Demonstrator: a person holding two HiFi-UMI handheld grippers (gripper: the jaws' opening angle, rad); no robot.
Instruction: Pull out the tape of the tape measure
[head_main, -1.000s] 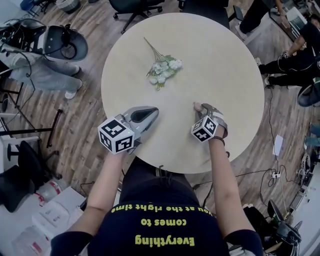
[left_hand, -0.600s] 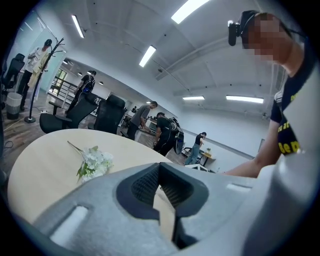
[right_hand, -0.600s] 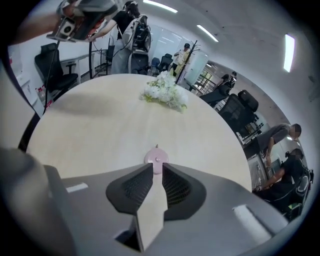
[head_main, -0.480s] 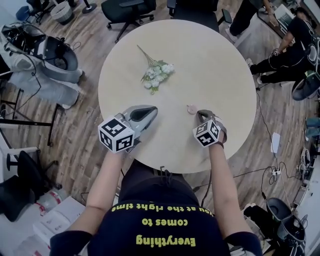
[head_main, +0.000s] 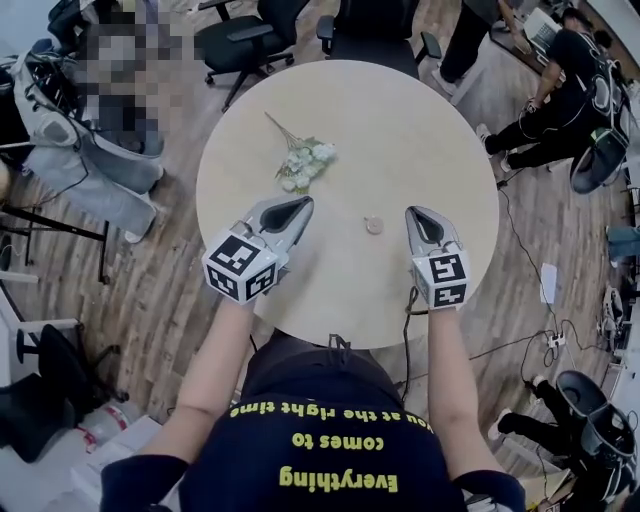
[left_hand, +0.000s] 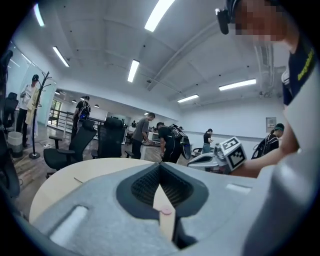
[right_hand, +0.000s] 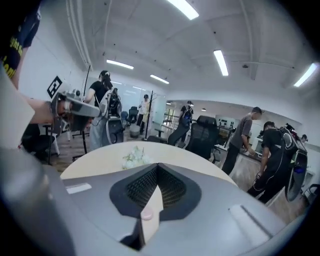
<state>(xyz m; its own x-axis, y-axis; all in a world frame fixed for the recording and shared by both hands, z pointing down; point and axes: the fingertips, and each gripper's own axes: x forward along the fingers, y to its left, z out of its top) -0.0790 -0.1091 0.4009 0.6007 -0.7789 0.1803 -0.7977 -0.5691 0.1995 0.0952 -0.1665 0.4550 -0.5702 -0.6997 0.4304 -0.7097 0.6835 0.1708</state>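
Observation:
The tape measure (head_main: 374, 225), a small round pinkish case, lies alone on the round beige table (head_main: 440, 130) with no tape showing. It sits between my two grippers, nearer the right one. My left gripper (head_main: 302, 203) hovers over the table's near left, shut and empty. My right gripper (head_main: 412, 211) is lifted above the table just right of the case; its jaws have just been closing and now meet with nothing between them. In the left gripper view the left gripper (left_hand: 160, 165) has its jaws together. The right gripper view shows the same for the right gripper (right_hand: 158, 165).
A sprig of white artificial flowers (head_main: 302, 160) lies on the table beyond the left gripper. Black office chairs (head_main: 375, 30) stand at the far rim. People (head_main: 560, 80) work at the upper right, and equipment and cables crowd the floor at the left.
The right gripper has lifted off the table and rolled, leaving the tape measure lying where it was. The left gripper has risen a little.

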